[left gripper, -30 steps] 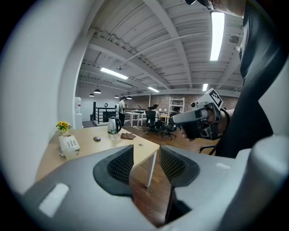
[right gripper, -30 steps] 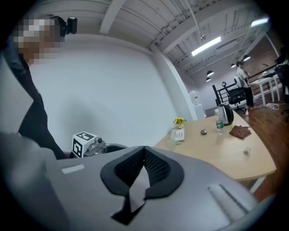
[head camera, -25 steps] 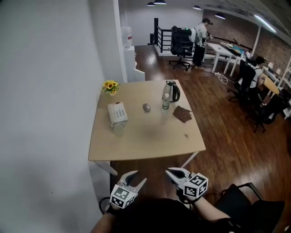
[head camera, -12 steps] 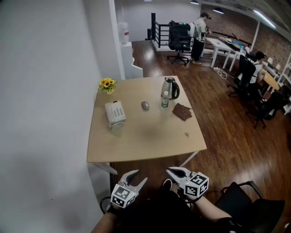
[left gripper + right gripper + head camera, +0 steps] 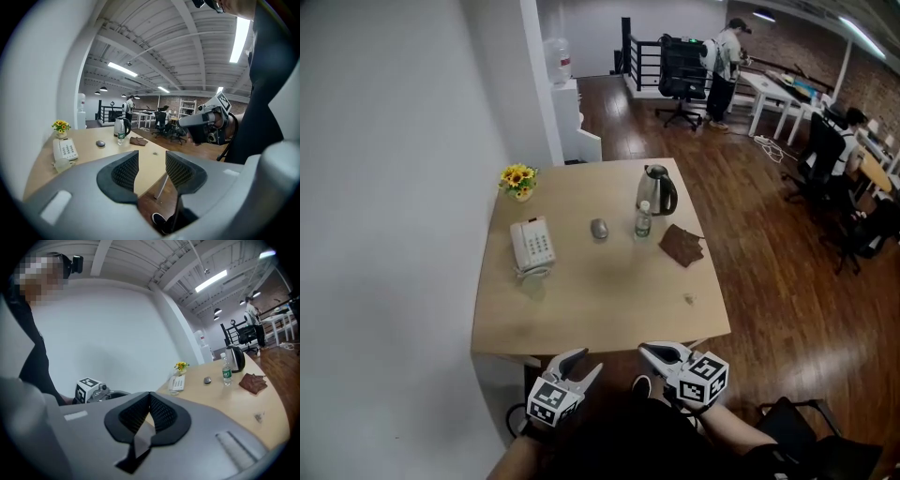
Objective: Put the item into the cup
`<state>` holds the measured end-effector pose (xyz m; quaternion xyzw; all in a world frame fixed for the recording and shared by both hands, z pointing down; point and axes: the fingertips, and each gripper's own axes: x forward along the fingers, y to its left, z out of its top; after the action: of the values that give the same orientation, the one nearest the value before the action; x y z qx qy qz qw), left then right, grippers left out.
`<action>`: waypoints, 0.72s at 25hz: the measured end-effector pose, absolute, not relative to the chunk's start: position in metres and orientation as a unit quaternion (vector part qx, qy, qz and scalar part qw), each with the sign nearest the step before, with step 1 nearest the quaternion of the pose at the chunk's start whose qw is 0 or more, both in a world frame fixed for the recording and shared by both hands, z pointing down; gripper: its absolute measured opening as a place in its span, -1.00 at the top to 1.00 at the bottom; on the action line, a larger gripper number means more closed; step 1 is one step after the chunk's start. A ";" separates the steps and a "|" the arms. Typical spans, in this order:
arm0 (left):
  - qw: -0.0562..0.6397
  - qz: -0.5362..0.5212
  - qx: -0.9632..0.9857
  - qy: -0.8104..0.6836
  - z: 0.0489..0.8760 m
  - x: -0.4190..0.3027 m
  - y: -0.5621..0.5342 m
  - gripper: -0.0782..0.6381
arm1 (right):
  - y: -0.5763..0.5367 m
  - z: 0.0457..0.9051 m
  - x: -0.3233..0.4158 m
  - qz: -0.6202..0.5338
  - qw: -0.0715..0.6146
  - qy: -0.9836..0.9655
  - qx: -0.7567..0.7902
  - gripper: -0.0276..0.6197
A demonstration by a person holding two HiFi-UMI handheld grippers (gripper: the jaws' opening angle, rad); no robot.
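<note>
A clear cup (image 5: 532, 280) stands on the wooden table (image 5: 600, 309) just in front of a white telephone (image 5: 532, 246). A small item (image 5: 689, 299) lies near the table's front right corner. My left gripper (image 5: 584, 367) hangs below the table's front edge, off the table, open and empty. My right gripper (image 5: 653, 352) hangs beside it, shut on nothing. In the left gripper view the pads (image 5: 125, 172) stand apart, with the cup (image 5: 61, 164) far left. In the right gripper view the pads (image 5: 159, 411) meet, and the item (image 5: 258, 417) lies at the right.
On the table also stand a kettle (image 5: 655, 190), a water bottle (image 5: 643, 220), a grey mouse (image 5: 599, 228), a brown cloth (image 5: 682, 245) and yellow flowers (image 5: 520, 178). A white wall runs along the left. Desks, chairs and people fill the far right.
The table has slid lower and nearer in the head view. Both grippers keep their places and their jaws have not changed.
</note>
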<state>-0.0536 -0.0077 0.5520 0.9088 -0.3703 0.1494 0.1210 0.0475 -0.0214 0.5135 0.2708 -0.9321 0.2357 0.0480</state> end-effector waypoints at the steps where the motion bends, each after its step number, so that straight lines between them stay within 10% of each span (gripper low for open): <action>1: 0.123 0.151 0.908 -0.372 0.554 -0.049 -0.021 0.29 | -0.034 0.516 0.050 0.238 0.048 -0.933 0.267 0.89; 18: 0.129 0.180 0.891 -0.396 0.556 -0.013 -0.145 0.29 | -0.161 0.540 0.068 0.270 0.067 -0.937 0.213 0.89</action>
<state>-0.0129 -0.1452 0.5564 0.8914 -0.3956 0.1797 0.1287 0.0677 -0.1615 0.5400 0.2130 -0.9368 0.2696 0.0666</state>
